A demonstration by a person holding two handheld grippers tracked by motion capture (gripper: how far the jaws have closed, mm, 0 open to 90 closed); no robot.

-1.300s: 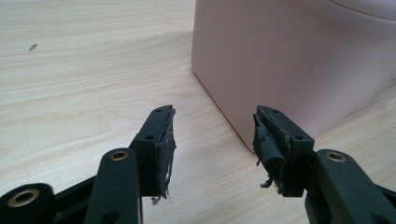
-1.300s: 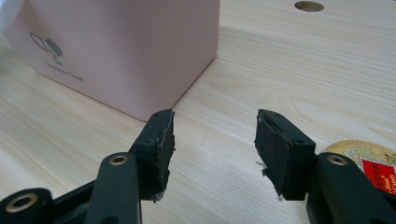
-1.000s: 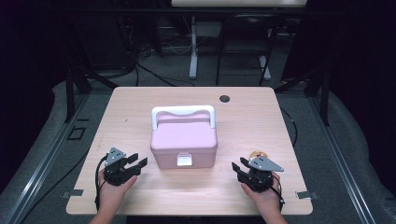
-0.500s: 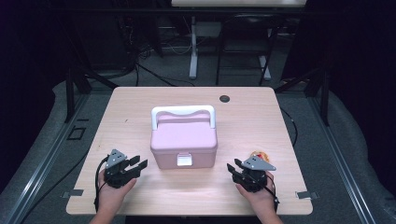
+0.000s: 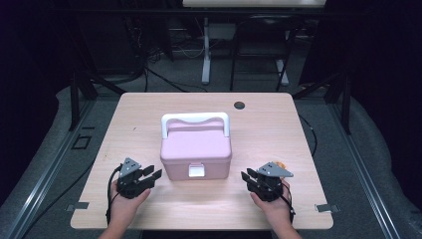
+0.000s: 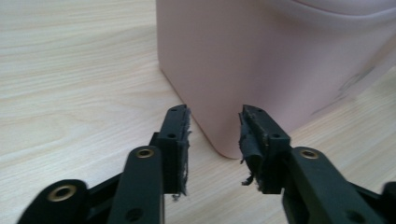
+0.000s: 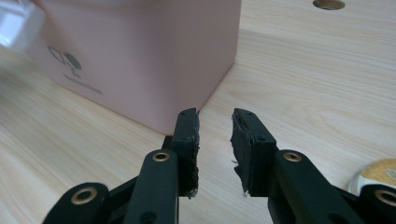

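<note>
Your left gripper [image 5: 150, 175] and right gripper [image 5: 246, 177], jaws just narrowing yet gripping nothing, flank the stiff, slick pink box [image 5: 196, 151]; take its white handle [image 5: 194, 119].

Evenly lit table [image 5: 278, 124] against dark surroundings; soft, grainy high view; white glare on box [image 7: 140, 51] latch; blurred close-ups.

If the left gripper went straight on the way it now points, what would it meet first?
Most likely the near corner of the pink box: the left gripper has its open jaws aimed at that corner, with nothing between them. Depth is hard to judge.
</note>
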